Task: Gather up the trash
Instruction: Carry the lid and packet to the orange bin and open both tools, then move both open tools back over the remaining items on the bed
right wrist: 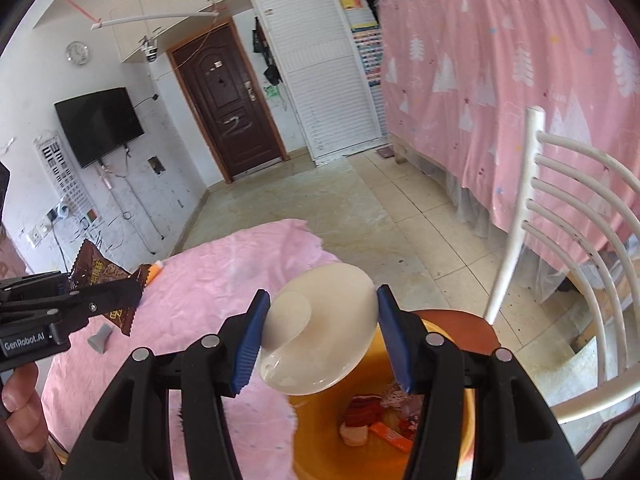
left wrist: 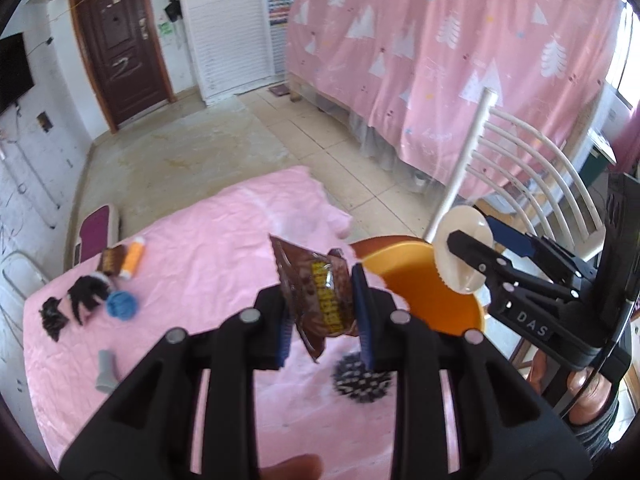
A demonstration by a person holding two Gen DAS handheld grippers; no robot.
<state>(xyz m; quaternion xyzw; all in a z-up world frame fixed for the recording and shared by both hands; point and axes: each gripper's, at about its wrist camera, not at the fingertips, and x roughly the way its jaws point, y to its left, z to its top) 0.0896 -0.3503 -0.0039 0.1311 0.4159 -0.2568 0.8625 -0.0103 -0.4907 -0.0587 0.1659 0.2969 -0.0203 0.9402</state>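
My left gripper (left wrist: 324, 316) is shut on a brown snack wrapper (left wrist: 320, 300) and holds it above the pink-covered table (left wrist: 200, 240), just left of the orange bin (left wrist: 432, 300). My right gripper (right wrist: 320, 332) is shut on a cream round lid (right wrist: 320, 328) and holds it over the orange bin (right wrist: 468, 420), which holds several wrappers and scraps (right wrist: 376, 420). The right gripper with the lid (left wrist: 464, 256) shows in the left wrist view over the bin's rim. The left gripper with the wrapper (right wrist: 104, 284) shows at the left of the right wrist view.
On the table lie a black spiky ball (left wrist: 362, 380), a grey tube (left wrist: 106, 370), a blue yarn ball (left wrist: 122, 306), black crumpled pieces (left wrist: 72, 304), an orange-and-white bottle (left wrist: 134, 258) and a small brown packet (left wrist: 110, 260). A white chair (right wrist: 568, 260) stands right of the bin.
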